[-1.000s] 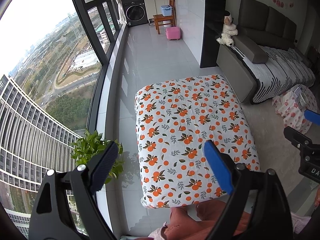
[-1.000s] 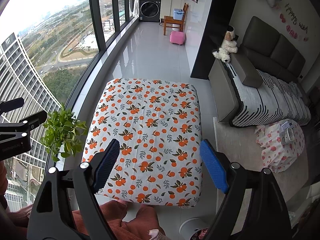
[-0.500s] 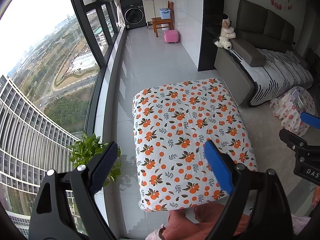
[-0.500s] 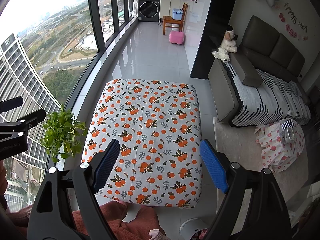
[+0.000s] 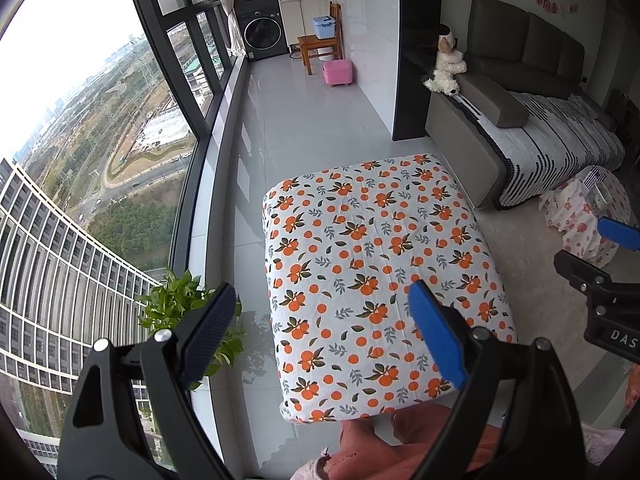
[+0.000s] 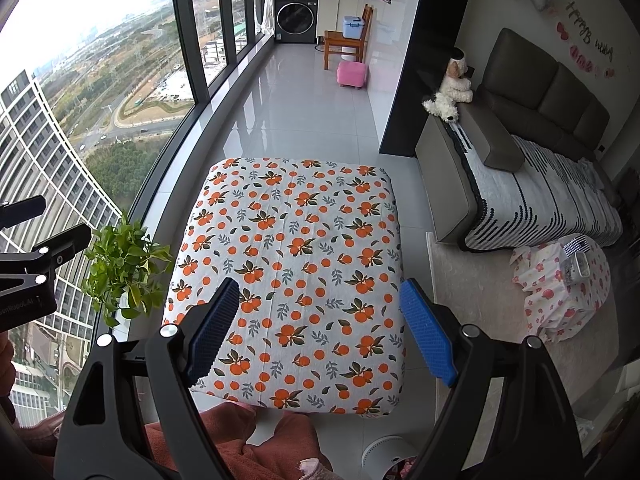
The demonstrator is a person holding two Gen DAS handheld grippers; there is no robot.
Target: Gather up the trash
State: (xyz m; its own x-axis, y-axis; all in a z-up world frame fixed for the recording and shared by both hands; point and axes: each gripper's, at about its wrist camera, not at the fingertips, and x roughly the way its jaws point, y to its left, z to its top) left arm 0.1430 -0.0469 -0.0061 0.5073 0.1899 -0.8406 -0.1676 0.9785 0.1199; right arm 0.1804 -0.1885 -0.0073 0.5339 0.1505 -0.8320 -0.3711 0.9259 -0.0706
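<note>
- Jaws wide apart on the left gripper (image 5: 322, 292) and on the right gripper (image 6: 320, 285) alike. Nothing pinched, nothing between the pads. Both aimed down over the table (image 6: 296, 240) with its orange-print cloth (image 5: 380, 260).
- Seen any trash?
- None to be made out. Nothing lying on the cloth, only bare floor tiles (image 6: 304, 112) around it. So no saying where it lies relative to either pair of jaws. Certainly not between them, nor near the tips.
- Candidates?
- Possibly something on top of the pink-flowered bundle (image 6: 560, 296), well off to the right by the striped sofa (image 6: 540, 200). Too small to tell. Also a white round thing (image 6: 386, 456) on the floor just past the near edge of the table, beside the knees (image 6: 248, 436). Maybe a bin, only partly in view.
- Risks from here?
- Chiefly, grabbing the wrong thing. Easy to mistake a household item for litter with no target fixed. Next, pinching a fold of cloth when closing low over the table, then dragging it off.
- And on the window side?
- Potted plant (image 6: 120, 264) just beside the table's left edge, near the left gripper. Easy to clip the leaves or tip the pot with a wide swing. Also two grippers side by side, liable to knock together when reaching for one spot.
- Advice?
- Look round first, settle on a target, then lower one gripper only.
</note>
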